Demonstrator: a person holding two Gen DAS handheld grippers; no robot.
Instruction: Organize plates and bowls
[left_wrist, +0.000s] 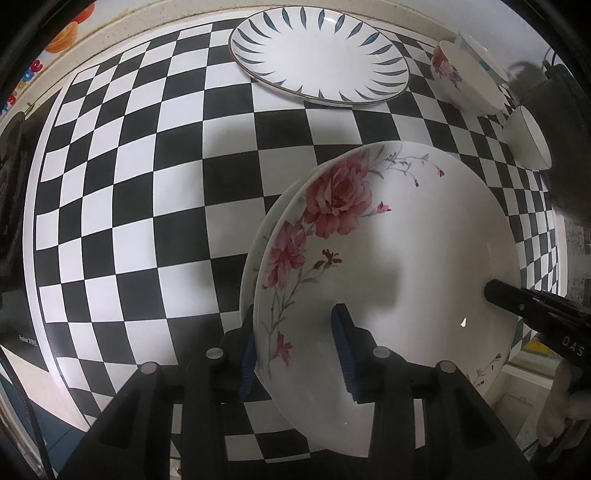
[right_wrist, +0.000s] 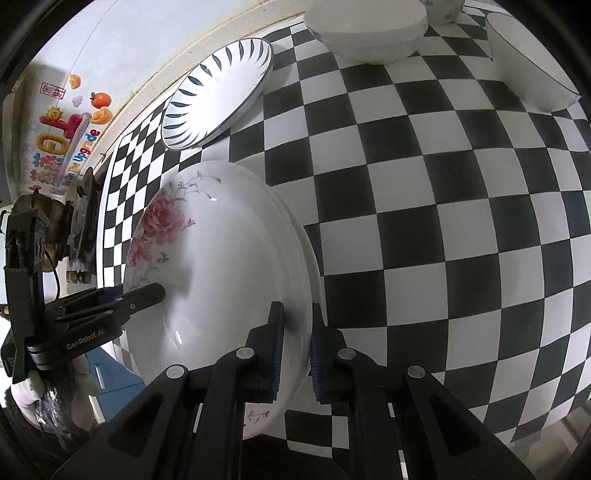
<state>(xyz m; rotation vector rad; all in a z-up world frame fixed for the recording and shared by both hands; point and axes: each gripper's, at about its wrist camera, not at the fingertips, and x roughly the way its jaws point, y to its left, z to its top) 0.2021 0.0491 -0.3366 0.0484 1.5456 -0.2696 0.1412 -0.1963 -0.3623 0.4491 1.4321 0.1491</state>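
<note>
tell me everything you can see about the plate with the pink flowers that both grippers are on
The floral plate is round, white and glossy, ceramic by its look, with pink roses and thin grey stems printed along one side of its rim. It lies face up on top of another white plate, on the black and white checkered mat. The left gripper straddles its rim with a gap at one pad. The right gripper is closed on the opposite rim of the stack.

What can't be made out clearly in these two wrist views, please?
- How many lower plates there are: both views, the floral plate covers them; only rim edges show.
- The patterned bowl: right wrist view, cut off by the top edge.
- Whether the left gripper pinches the rim: left wrist view, contact unclear.
</note>
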